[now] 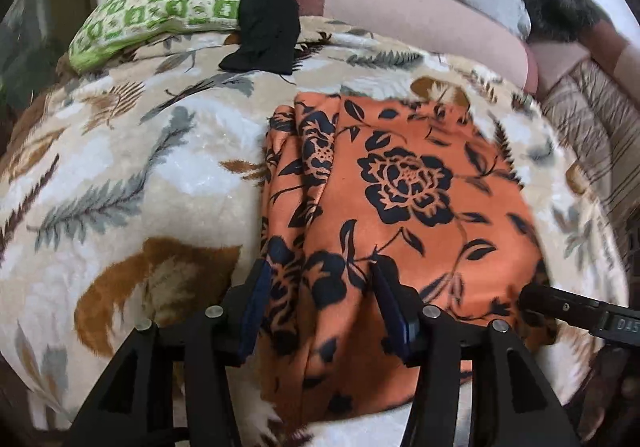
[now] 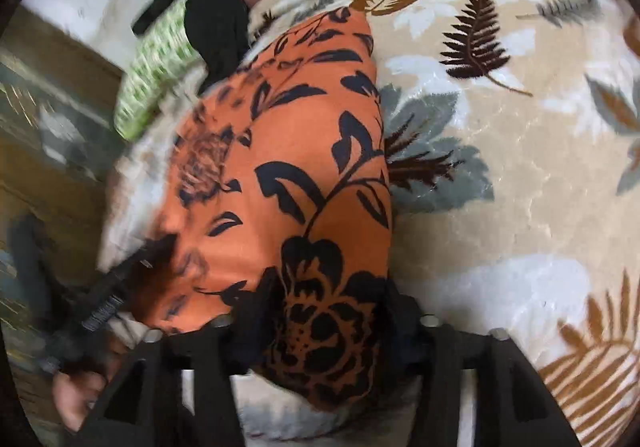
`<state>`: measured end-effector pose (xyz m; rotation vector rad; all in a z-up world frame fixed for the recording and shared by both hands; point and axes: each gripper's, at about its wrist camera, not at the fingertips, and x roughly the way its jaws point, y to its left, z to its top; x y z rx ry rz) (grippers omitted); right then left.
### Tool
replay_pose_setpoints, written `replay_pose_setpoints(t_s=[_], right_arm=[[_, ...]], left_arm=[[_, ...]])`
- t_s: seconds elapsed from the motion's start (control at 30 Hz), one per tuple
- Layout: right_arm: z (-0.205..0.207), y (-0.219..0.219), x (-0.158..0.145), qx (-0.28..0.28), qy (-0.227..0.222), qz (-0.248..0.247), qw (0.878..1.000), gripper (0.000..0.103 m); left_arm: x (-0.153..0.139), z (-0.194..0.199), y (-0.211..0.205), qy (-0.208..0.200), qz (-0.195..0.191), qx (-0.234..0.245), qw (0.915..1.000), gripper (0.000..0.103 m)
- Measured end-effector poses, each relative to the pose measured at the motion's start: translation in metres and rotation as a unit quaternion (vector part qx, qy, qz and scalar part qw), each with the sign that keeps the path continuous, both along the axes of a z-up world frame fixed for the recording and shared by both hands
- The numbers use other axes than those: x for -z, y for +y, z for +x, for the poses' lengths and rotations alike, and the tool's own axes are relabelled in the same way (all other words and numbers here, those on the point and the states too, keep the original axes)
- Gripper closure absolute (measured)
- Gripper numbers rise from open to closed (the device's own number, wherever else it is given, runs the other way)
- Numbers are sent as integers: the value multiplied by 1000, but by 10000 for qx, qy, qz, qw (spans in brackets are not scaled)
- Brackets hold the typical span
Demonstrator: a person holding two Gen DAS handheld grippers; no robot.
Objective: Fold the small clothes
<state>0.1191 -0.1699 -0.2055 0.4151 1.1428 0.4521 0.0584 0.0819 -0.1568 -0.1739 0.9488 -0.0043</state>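
Left wrist view: the left hand-held gripper [image 1: 318, 279] hangs over the near edge of the orange floral cloth [image 1: 404, 191], which lies folded on the leaf-patterned blanket [image 1: 132, 175] covering the bed. Its two blue-padded fingers [image 1: 256, 307] stand apart with cloth lying loosely between them, so the jaws look released, not pressing. The pleated edge of the cloth runs towards 12 o'clock. A black garment [image 1: 272, 15] is draped over a green checked pillow [image 1: 160, 11] at about 11 o'clock, and the tip of the right hand-held gripper [image 1: 560, 307] enters at 4 o'clock, beside the cloth's corner (its fingertips are not clear here).

Right wrist view: the picture is blurred. The right hand-held gripper [image 2: 324, 311] has its fingers spread, with the orange floral cloth [image 2: 288, 151] lying across the gap; the pads do not visibly press it, so it reads as released. The left hand-held gripper [image 2: 120, 279] shows at 8 o'clock at the cloth's far edge, with a hand [image 2: 76, 391] below it. The black garment [image 2: 212, 19] sits at 11 o'clock.
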Motion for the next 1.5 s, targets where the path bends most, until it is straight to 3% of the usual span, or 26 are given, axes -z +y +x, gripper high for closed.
replay_pose_setpoints(t_s=[0.07, 0.13, 0.17, 0.2, 0.23, 0.33, 0.37, 0.47, 0.6, 0.73, 0.8, 0.9, 1.0, 1.1, 1.17, 1.23, 1.4, 1.5], right_arm=[[1, -3, -10, -51, -119, 96, 9999, 29], [2, -5, -5, -55, 9, 477, 9988, 29], [3, -5, 5, -50, 214, 461, 9987, 36], [-1, 1, 15, -156, 405, 195, 9989, 53], [-4, 6, 16, -258, 364, -10, 9990, 60], [-6, 10, -1, -259, 106, -288, 9992, 56], [-5, 10, -6, -223, 84, -316, 9992, 48], [2, 1, -22, -23, 1, -357, 9994, 39], [28, -1, -49, 369, -316, -786, 9957, 37], [50, 27, -69, -244, -662, -401, 9967, 37], [64, 40, -61, -498, -514, -74, 9974, 34], [87, 44, -24, -283, 153, -370, 9988, 32], [82, 47, -34, -186, -57, -294, 9994, 32], [66, 49, -47, -428, -402, -146, 9982, 32], [70, 49, -34, -449, -233, -491, 9975, 30], [73, 47, -23, -314, -100, -432, 9985, 30], [51, 49, -48, -333, -559, -451, 9969, 30], [47, 51, -37, -451, -477, -585, 9961, 29]], left_arm=[[-2, -6, 2, -84, -64, -44, 9999, 48], [11, -5, -1, 127, 67, -4, 9999, 48], [20, -3, -1, 287, 121, -5, 9995, 45], [24, -3, 0, 349, 85, -15, 9994, 45], [24, -5, 2, 319, 8, -47, 9995, 45], [20, -6, 1, 275, 75, -24, 9996, 45], [20, -7, 1, 275, 65, -16, 9996, 45], [21, -8, 2, 278, 37, -28, 9996, 45], [19, -10, -1, 284, 98, -23, 9995, 45], [20, -8, -1, 296, 147, -16, 9995, 45], [20, -8, 0, 308, 149, -21, 9994, 44], [18, -8, 0, 292, 150, 4, 9995, 41], [17, -7, 0, 288, 246, 5, 9993, 42], [17, -8, -1, 307, 267, -22, 9992, 42], [14, -9, -2, 300, 292, -17, 9991, 42], [7, -12, -3, 244, 362, -32, 9990, 42], [-8, -16, 2, 131, 562, -177, 9982, 42], [-20, -19, 6, 56, 661, -269, 9974, 42]])
